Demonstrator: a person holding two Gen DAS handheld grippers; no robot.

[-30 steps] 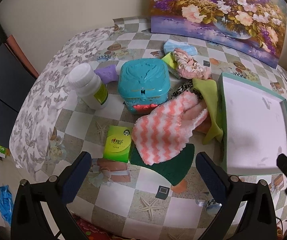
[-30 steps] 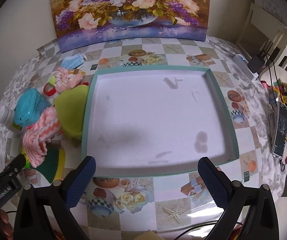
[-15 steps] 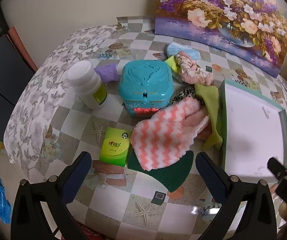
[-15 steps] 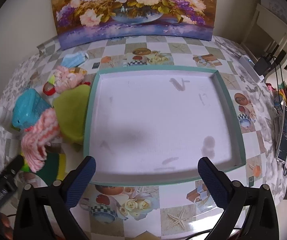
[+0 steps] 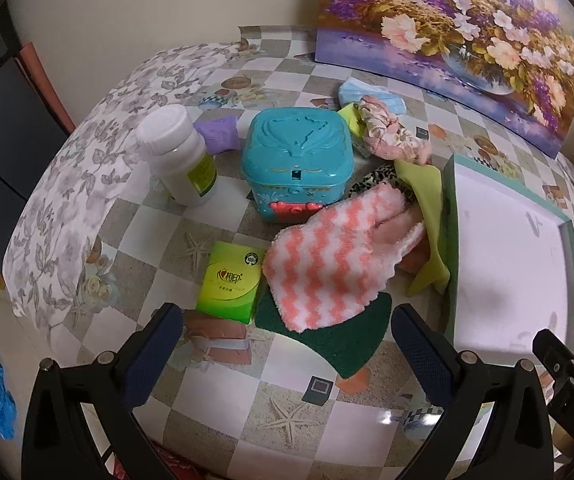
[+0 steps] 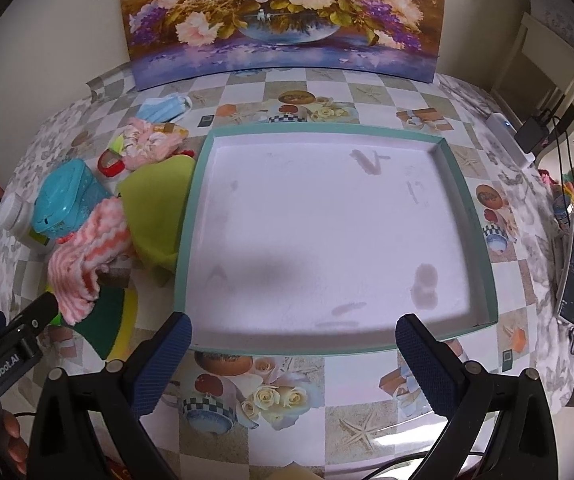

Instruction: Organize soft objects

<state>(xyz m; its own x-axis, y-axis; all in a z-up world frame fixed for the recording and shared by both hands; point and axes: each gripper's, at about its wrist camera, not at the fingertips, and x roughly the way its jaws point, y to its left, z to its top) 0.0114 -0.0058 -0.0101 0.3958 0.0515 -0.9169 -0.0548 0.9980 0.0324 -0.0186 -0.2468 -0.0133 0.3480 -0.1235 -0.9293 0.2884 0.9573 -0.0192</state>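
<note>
**Setting: a room in a home**

Table (image 6: 367, 420) covered with a patterned oilcloth of checks, roses, teacups and starfish. Large flower painting (image 6: 279, 16) leans against a plain cream wall behind it. Household clutter on the cloth: white pill bottle (image 5: 177, 156), teal plastic box (image 5: 299, 160), green tissue pack (image 5: 231, 282), face mask (image 6: 165, 106), fuzzy striped sock (image 5: 327, 264). White wooden furniture (image 6: 559, 68), a power strip (image 6: 509, 140) and charger cables at the right edge
</note>
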